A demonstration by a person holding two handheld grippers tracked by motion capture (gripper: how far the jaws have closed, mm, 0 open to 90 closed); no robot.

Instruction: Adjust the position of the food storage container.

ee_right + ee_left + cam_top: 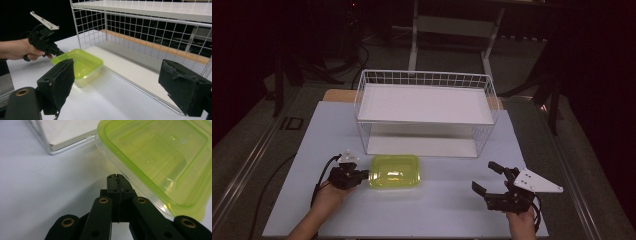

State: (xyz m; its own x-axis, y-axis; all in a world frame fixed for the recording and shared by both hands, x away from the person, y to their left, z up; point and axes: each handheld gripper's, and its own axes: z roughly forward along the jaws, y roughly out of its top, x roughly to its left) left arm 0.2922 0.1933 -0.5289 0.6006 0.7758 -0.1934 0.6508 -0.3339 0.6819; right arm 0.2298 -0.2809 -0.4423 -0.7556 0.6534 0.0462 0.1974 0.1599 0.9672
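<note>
A lime-green see-through container [395,171] with its lid on sits on the white table, just in front of the wire rack. My left gripper [366,174] is at its left edge. In the left gripper view the left gripper [117,178] has its jaws pressed together with nothing between them, tips right beside the container [155,157] wall below the lid rim. My right gripper [486,177] rests at the front right, jaws wide apart and holding nothing. In the right gripper view its pads [62,82] frame the container [81,63] and the left gripper [59,53].
A white wire rack [426,80] with a white shelf on top and a white base board [422,146] stands at the table's middle back. The table mat's edges [532,200] run close to the right hand. Dark floor and table legs lie beyond.
</note>
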